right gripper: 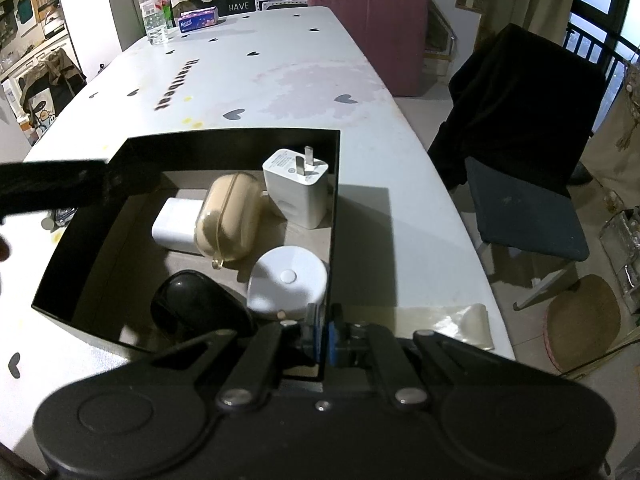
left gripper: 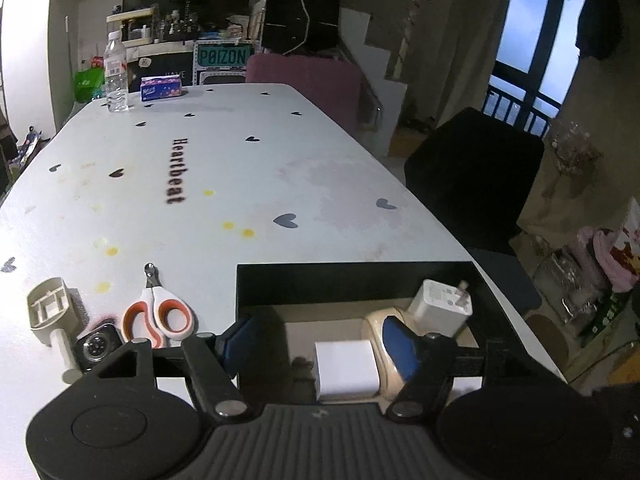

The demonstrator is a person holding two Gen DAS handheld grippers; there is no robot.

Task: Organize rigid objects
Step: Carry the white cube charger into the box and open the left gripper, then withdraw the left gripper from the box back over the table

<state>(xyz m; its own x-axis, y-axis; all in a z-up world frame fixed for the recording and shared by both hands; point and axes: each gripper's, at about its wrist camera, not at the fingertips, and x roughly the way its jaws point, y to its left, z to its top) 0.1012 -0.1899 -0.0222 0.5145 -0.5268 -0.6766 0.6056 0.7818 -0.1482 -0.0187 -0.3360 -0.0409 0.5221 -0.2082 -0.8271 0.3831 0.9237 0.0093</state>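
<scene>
a white table (left gripper: 240, 168) printed with dark hearts holds a black open box (right gripper: 80, 248) near its front edge. the right gripper (right gripper: 322, 338) is pinched closed on the box's near right wall. the left gripper (left gripper: 316, 344) hangs spread wide over the box. inside lie a white charger (right gripper: 298, 188), a round white device (right gripper: 286, 284), a beige case (right gripper: 230, 220) and a black object (right gripper: 196, 308). left of the box, just beside the left gripper, lie scissors (left gripper: 160, 314), a watch (left gripper: 96, 346) and a grey scoop (left gripper: 52, 308).

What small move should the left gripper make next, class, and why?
Probably swing left toward the scissors. The left gripper hangs open and empty over the black box, while scissors, watch and beige scoop lie outside it. The right gripper is shut on the box wall.
</scene>
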